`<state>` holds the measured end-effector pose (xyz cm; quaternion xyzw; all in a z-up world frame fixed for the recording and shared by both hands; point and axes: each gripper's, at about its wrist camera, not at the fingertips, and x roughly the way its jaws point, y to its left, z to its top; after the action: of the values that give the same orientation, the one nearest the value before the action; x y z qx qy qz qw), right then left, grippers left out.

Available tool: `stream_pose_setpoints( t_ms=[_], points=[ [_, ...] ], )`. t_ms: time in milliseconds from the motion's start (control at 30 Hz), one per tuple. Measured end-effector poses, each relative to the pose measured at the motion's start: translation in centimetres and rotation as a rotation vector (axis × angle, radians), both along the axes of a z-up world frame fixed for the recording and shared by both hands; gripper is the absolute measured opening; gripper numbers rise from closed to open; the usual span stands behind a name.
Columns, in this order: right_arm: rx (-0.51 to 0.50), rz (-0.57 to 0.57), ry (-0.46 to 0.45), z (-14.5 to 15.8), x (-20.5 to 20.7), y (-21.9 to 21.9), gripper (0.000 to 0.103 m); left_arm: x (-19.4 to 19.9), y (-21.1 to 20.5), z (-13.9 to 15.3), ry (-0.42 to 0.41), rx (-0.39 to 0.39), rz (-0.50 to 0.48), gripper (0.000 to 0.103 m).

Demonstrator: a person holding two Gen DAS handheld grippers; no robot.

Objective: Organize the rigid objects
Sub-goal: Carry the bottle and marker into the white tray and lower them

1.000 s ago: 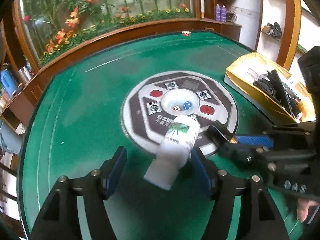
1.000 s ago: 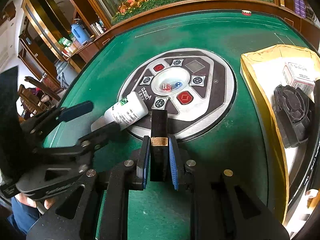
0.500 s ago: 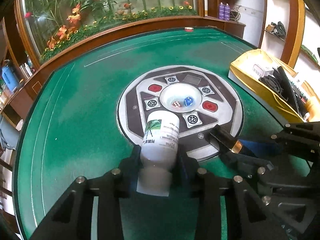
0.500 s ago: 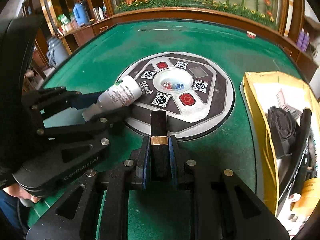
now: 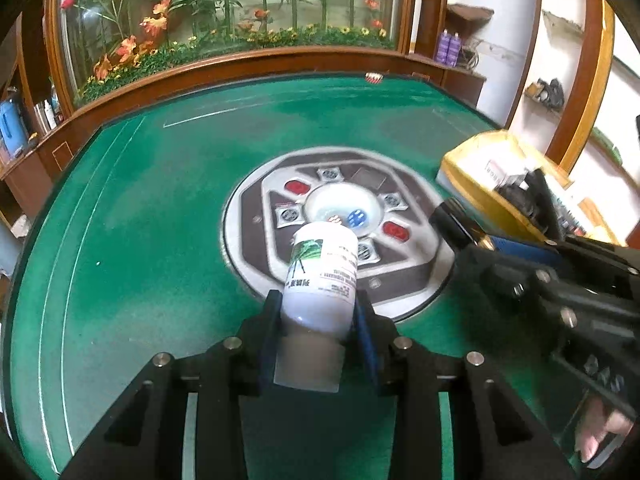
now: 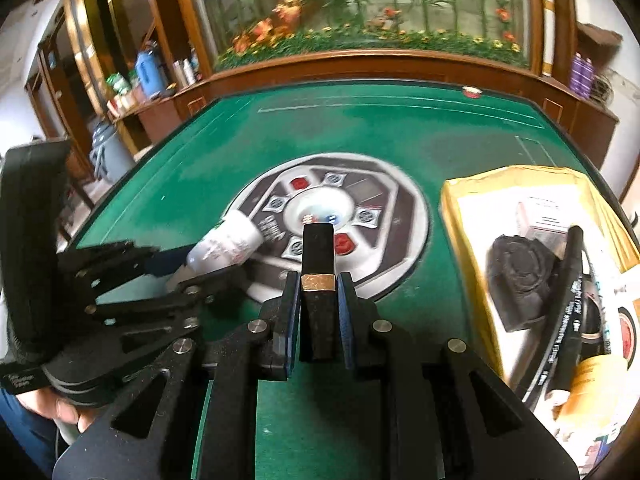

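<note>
My left gripper [image 5: 318, 312] is shut on a white bottle [image 5: 322, 276] with a green plant label, held above the green table [image 5: 140, 220], base pointing away. The bottle also shows in the right wrist view [image 6: 228, 244], in the left gripper [image 6: 176, 264]. My right gripper [image 6: 319, 292] is shut on a black rectangular case with a gold band [image 6: 318, 280], which sticks out forward. In the left wrist view the case [image 5: 460, 220] and the right gripper [image 5: 500, 248] are at the right.
A round control panel with a dice bowl [image 5: 340, 208] sits in the table's middle. A yellow box [image 6: 520, 208] at the right holds a black round item [image 6: 520, 276], a white carton and other things. A wooden rim surrounds the table.
My left gripper closed on the white bottle and lifted it off the table. Both grippers rose and tilted up, so more of the room shows. The right gripper kept the black case.
</note>
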<state>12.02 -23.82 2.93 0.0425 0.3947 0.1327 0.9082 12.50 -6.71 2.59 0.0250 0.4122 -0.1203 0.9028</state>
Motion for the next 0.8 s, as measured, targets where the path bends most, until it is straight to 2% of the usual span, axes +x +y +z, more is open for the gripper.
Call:
stream_pose_setpoints(
  t_ms=[167, 300, 567, 800],
  points=[
    [0.024, -0.099, -0.097, 3.5, -0.7, -3.7, 0.017, -0.4, -2.2, 1.8, -0.028, -0.069, -0.038, 0.036],
    [0.066, -0.174, -0.127, 5.1, -1.5, -7.5, 0.017, -0.7, -5.1, 3.0, -0.042, -0.111, -0.082, 0.036],
    [0.03, -0.339, -0.1, 5.2, -2.6, -15.2, 0.017, -0.9, -13.3, 4.8, -0.051, -0.19, -0.208, 0.036],
    [0.033, -0.398, -0.011, 3.1, -2.5, -19.6, 0.017, -0.7, -19.0, 2.9, 0.014, -0.19, -0.293, 0.036]
  ],
)
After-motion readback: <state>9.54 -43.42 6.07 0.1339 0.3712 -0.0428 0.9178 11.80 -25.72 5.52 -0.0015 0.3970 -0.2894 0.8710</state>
